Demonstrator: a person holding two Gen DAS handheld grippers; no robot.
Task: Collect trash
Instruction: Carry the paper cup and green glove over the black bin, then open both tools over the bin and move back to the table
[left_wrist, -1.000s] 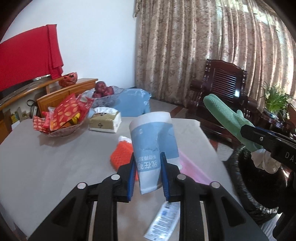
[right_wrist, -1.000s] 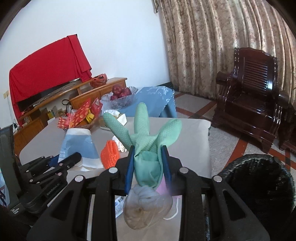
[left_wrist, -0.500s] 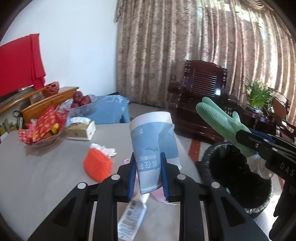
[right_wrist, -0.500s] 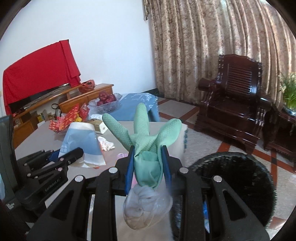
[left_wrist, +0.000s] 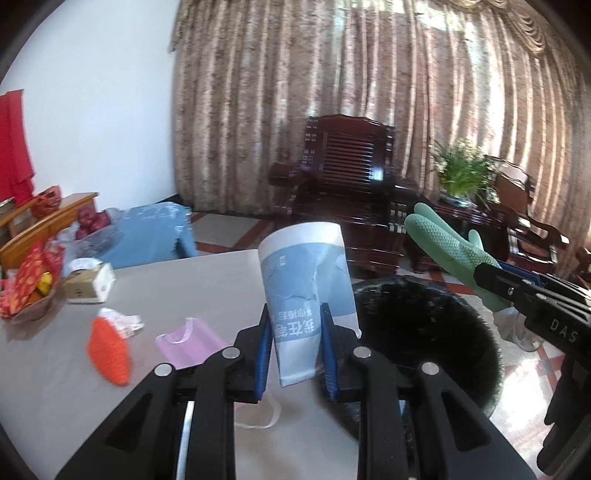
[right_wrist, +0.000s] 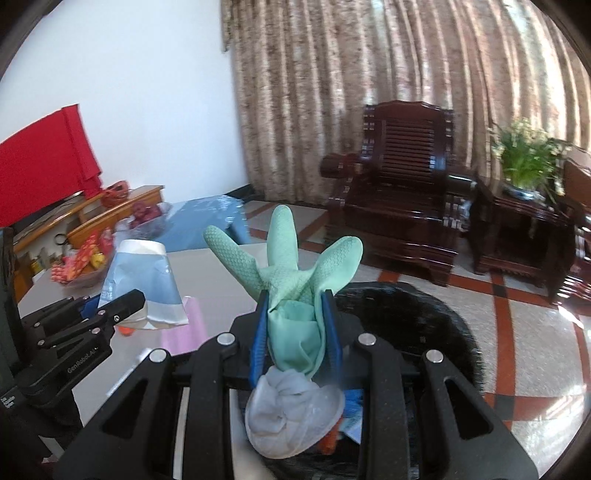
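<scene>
My left gripper (left_wrist: 295, 350) is shut on a crushed blue and white paper cup (left_wrist: 308, 291) and holds it at the table's right edge, beside the black-lined trash bin (left_wrist: 424, 332). My right gripper (right_wrist: 295, 332) is shut on a green rubber glove (right_wrist: 291, 288), with a crumpled clear plastic wad (right_wrist: 291, 413) hanging under it, above the bin (right_wrist: 424, 325). The glove also shows in the left wrist view (left_wrist: 450, 251). An orange net (left_wrist: 109, 350), a white scrap (left_wrist: 123, 321) and a pink mask (left_wrist: 188, 343) lie on the table (left_wrist: 55, 387).
A tissue box (left_wrist: 88, 280), a snack basket (left_wrist: 29, 291) and a bowl of apples (left_wrist: 92, 225) stand at the table's far left. A dark wooden armchair (left_wrist: 343, 173), a potted plant (left_wrist: 461, 173) and curtains lie beyond the bin.
Both grippers have swung to the right with their loads. The bin now lies right under the glove and beside the cup. Both grips are unchanged.
</scene>
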